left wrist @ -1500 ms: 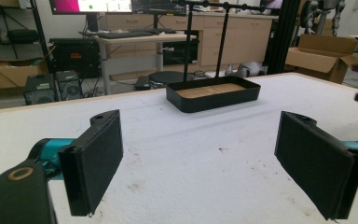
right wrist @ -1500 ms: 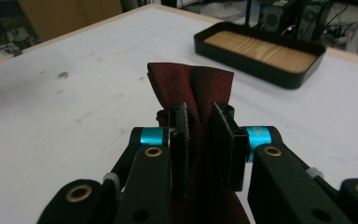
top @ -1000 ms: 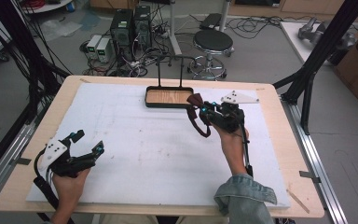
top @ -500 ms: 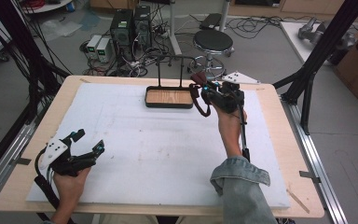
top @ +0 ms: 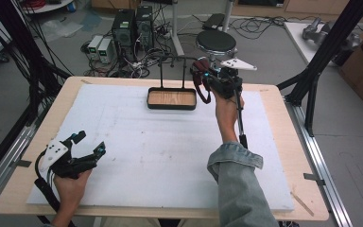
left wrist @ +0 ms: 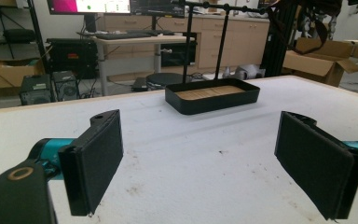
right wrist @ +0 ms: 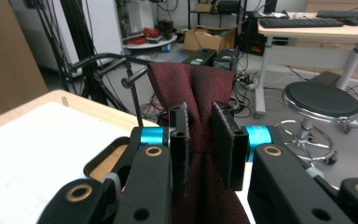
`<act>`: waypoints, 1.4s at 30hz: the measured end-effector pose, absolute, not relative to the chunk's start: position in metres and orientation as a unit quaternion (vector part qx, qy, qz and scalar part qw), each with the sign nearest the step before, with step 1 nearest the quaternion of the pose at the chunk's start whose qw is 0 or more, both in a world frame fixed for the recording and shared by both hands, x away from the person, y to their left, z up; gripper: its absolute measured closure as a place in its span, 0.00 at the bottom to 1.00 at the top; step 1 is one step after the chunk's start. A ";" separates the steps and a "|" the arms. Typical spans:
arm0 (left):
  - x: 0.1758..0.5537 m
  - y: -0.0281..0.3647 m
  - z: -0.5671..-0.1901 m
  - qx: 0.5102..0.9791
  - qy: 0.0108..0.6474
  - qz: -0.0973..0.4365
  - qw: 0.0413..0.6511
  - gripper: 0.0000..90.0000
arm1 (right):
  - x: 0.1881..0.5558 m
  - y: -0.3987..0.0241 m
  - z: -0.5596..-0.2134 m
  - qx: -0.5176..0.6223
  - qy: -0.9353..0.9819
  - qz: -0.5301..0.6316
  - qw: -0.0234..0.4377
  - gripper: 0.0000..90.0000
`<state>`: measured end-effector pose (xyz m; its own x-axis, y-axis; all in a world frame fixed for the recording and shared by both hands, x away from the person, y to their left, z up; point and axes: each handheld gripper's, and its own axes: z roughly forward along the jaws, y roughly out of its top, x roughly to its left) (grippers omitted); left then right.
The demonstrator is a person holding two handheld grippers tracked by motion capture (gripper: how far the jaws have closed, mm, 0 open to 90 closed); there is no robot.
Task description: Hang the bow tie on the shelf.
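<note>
A: High view – where is the cloth (top: 199, 81) sitting?
B: It's hanging pinched in the right gripper (top: 203, 75), just right of the rack (top: 172, 59) bar over the tray (top: 171, 99); the left gripper (top: 88, 144) is resting well apart, near the table's front edge

A: Left gripper view?
B: Jaws are standing wide, nothing between, tray far ahead

A: Right gripper view?
B: Jaws are clamping the cloth (right wrist: 193, 84), its length running up; the bar (right wrist: 107, 59) is lying left, so the right hand is nearer

No readable text, label or number anywhere; monitor (left wrist: 89, 5) content too blurred
</note>
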<state>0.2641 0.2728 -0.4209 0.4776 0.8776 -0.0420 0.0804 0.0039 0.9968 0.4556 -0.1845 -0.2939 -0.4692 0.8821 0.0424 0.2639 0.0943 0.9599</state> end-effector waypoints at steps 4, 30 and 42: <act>0.265 0.273 -0.421 0.619 0.388 0.334 0.595 0.17 | 0.460 -0.185 -0.293 0.427 0.669 0.522 0.310 0.86; 0.266 0.271 -0.422 0.622 0.386 0.329 0.596 0.17 | 0.485 -0.188 -0.305 0.427 0.655 0.535 0.320 0.86; 0.266 0.270 -0.422 0.624 0.385 0.327 0.596 0.17 | 0.489 -0.181 -0.300 0.410 0.659 0.538 0.329 0.86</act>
